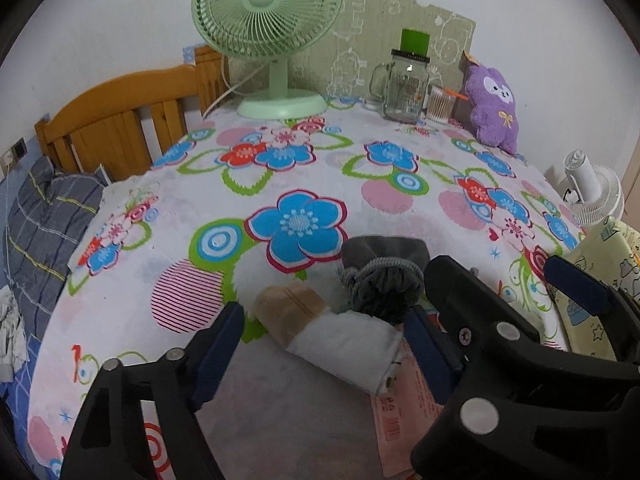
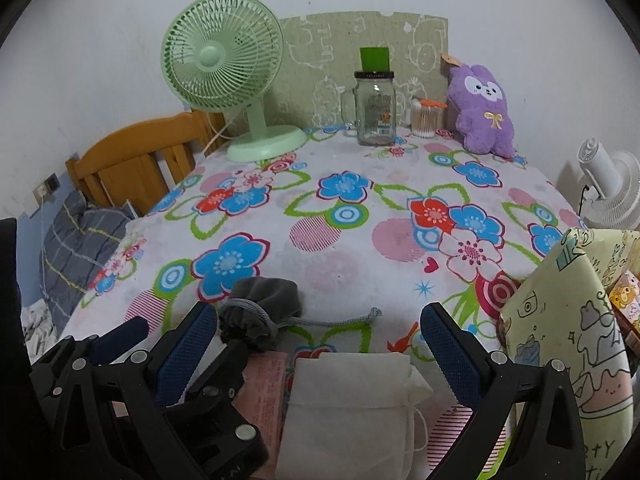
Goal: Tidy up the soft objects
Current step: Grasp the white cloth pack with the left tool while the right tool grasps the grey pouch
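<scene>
Left wrist view: I see my left gripper over the near edge of the flowered tablecloth, its jaws apart.
Between the left fingers: a rolled soft bundle, beige at one end and white at the other, lies on the cloth; the pads do not press on it.
Landmark: I take the grey drawstring pouch as my reference, and it lies on the cloth near the front edge.
Bundle position: just in front of the pouch, and it seems to touch the pouch mouth.
Right wrist view: my right gripper has its jaws wide apart, and nothing is clamped.
White fabric bag: it lies flat between the right fingers, in front of the pouch and to the right of it.
Pouch cord: it runs from the pouch mouth to the right over the cloth.
Pink paper slip: it is under the left gripper body, just in front of the pouch.
Far behind the pouch: a green fan, a glass jar, a cup of cotton swabs and a purple plush toy stand along the wall.
Right of the pouch: a yellow patterned box stands at the table edge.
</scene>
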The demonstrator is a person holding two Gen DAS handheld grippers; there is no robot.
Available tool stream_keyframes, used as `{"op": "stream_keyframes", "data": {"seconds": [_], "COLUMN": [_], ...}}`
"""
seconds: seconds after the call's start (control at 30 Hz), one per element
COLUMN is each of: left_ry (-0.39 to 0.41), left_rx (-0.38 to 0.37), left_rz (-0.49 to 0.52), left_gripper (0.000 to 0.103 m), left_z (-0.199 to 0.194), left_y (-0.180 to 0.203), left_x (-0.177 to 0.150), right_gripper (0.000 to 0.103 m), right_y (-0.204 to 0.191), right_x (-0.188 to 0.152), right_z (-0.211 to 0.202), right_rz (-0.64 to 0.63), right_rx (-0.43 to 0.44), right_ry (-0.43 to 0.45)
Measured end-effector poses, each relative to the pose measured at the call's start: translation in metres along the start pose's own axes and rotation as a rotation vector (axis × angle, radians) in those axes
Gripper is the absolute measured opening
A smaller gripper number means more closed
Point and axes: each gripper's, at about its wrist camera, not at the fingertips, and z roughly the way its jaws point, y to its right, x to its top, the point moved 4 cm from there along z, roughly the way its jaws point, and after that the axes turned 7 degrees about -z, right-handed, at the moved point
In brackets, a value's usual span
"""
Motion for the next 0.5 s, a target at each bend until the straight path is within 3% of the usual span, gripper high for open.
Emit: {"op": "stream_keyframes", "data": {"seconds": [0.5], "left_ry": [-0.041], "left_rx": [0.005], "left_rz": [-0.034], "left_gripper": [0.047], "left_z": [0.008], "left_y": [-0.018], "left_x": [-0.009], "right_gripper": [0.103], "right_y": [-0.015], "right_x": [-0.004], "right_z": [0.014], "right_rz": [-0.056], "right_rx": [0.015], "right_ry": [-0.033]}}
